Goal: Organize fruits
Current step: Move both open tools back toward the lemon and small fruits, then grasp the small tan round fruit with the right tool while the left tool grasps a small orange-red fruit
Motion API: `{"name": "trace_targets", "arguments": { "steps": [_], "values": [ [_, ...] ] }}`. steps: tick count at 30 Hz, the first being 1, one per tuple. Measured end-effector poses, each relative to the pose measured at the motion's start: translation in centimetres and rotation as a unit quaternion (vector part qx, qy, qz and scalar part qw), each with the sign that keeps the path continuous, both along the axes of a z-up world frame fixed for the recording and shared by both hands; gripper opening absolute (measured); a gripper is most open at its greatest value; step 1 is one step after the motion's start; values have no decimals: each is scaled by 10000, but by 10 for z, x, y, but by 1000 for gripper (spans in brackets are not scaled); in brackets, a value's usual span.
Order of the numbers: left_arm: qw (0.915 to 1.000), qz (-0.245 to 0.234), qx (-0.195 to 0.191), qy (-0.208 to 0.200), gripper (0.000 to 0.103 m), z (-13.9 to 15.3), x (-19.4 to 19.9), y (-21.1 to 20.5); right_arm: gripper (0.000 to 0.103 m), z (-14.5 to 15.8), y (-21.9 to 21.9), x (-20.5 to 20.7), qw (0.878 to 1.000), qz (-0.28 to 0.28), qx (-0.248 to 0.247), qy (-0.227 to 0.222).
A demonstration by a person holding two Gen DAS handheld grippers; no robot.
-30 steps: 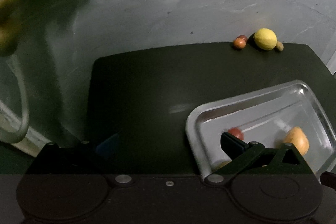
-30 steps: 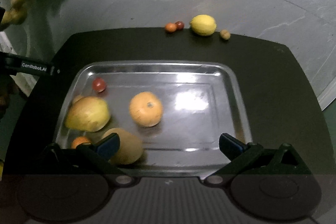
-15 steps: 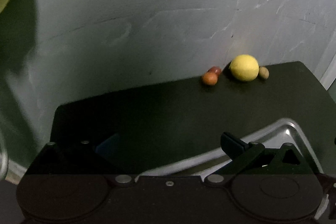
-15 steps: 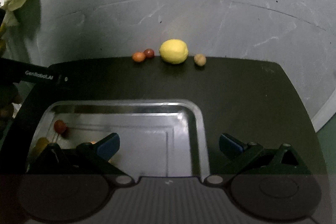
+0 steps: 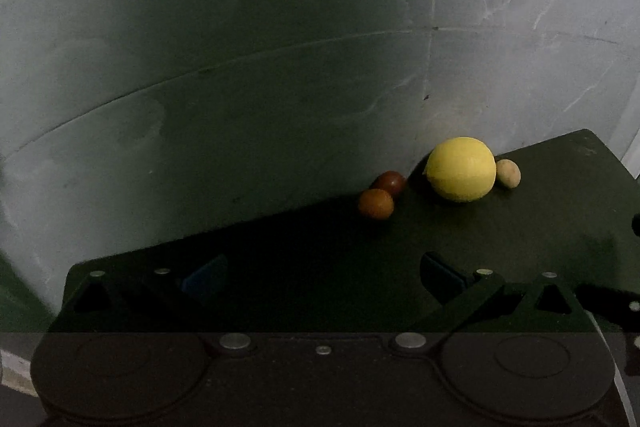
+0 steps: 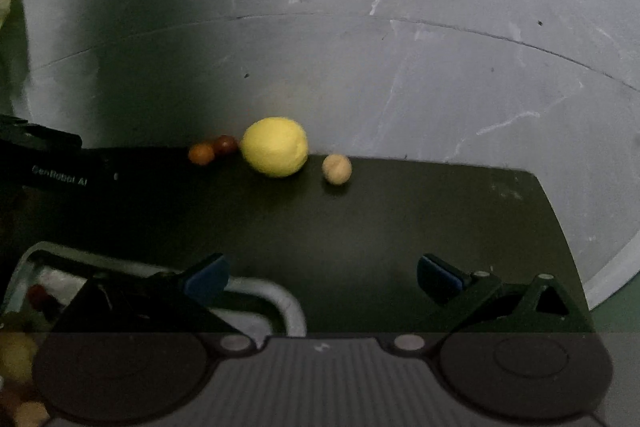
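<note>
A yellow lemon (image 5: 460,169) (image 6: 275,147) lies at the far edge of the dark table (image 5: 500,239) (image 6: 380,211). Left of it sit a small orange fruit (image 5: 375,203) (image 6: 201,153) and a dark red one (image 5: 388,182) (image 6: 225,144). A small beige fruit (image 5: 508,173) (image 6: 337,169) rests on the lemon's right. My left gripper (image 5: 322,273) is open and empty, short of these fruits. My right gripper (image 6: 322,273) is open and empty too, above the corner of the steel tray (image 6: 280,297). A red fruit (image 6: 37,294) lies in the tray at the lower left.
A grey marbled wall (image 5: 280,47) (image 6: 400,47) stands right behind the table. The left gripper's black body (image 6: 48,167) crosses the left side of the right wrist view. Blurred yellow and brown fruits (image 6: 16,355) show at that view's bottom left corner.
Both grippers have moved forward over the table toward the far fruits, which now look bigger. The tray has slid out of the left wrist view and mostly out of the right one.
</note>
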State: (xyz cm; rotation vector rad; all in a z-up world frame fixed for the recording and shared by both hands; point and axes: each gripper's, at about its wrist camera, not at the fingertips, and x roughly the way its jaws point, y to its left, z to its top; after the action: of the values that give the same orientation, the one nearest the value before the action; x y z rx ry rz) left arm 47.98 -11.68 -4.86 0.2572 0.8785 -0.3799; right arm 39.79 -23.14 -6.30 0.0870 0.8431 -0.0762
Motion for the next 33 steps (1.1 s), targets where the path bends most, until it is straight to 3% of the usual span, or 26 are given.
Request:
{"name": "trace_targets", "arguments": {
  "steps": [9,17,33],
  "values": [
    [9997,-193,156,-9,102,-18,22,-31,90,-17,-15,33,9996,208,-193,-41],
    [9994,-354,49,-5,101,-28,35,-46,80,-23,-19,53,9994,266,-209,-112],
    [9991,-292,-260,157,73,-36,42,-51,56,-35,-17,82,9989,399,-83,-213]
  ]
}}
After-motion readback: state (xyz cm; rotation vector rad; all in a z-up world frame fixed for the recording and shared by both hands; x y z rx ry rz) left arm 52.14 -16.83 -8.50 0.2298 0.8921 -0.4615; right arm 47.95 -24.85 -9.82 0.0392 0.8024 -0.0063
